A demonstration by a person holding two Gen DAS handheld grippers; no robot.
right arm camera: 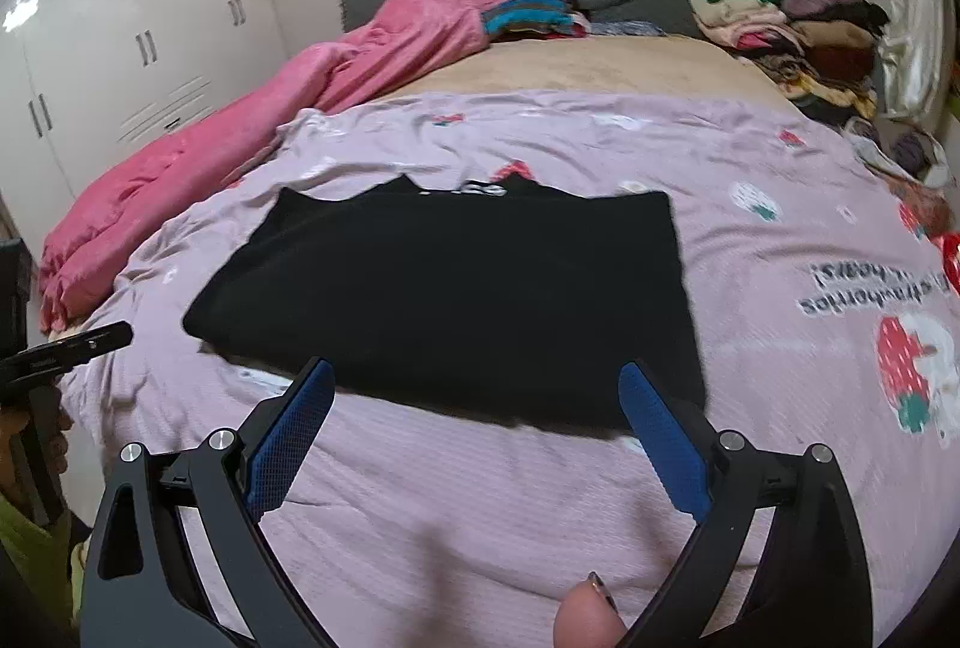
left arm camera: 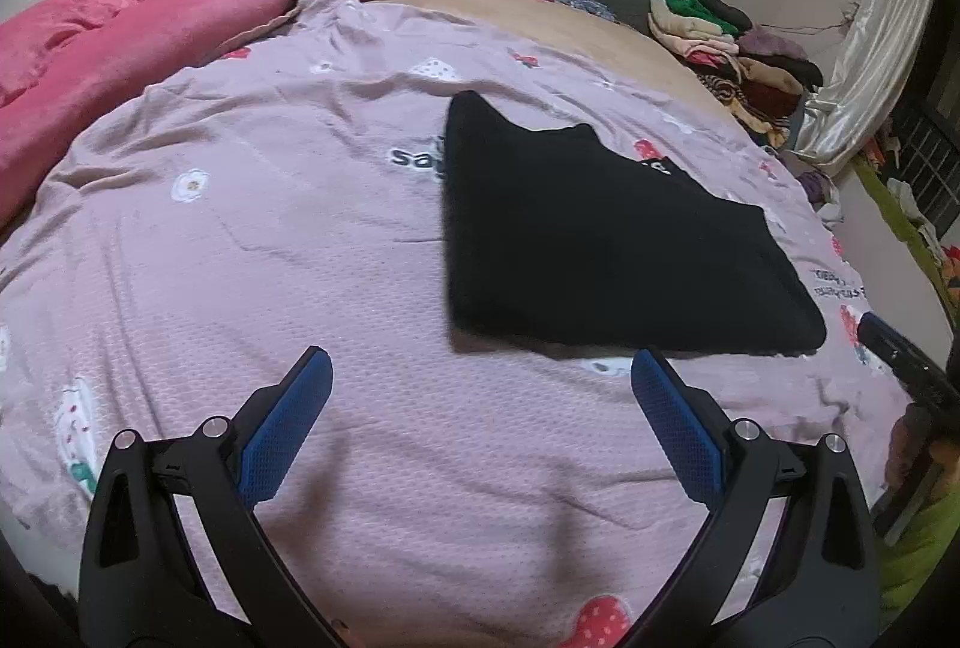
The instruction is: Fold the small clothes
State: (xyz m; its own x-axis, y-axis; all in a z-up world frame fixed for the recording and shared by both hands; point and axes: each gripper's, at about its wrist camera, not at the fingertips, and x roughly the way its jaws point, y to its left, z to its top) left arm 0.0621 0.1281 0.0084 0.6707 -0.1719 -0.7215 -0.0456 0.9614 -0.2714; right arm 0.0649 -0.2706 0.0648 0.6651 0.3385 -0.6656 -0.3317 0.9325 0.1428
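Both claws gape empty, left claw [left arm camera: 480,366] and right claw [right arm camera: 477,375] just short of the folded black garment [right arm camera: 456,288].

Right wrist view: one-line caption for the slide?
Right gripper open and empty above the near edge of a folded black garment lying flat on a lilac strawberry-print bedspread.

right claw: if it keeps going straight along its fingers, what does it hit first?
Probably the near edge of the black folded garment, lying flat on the lilac bedspread. The right claw is open, nothing between its fingers. Depth is unclear; it might touch bedspread just short of it.
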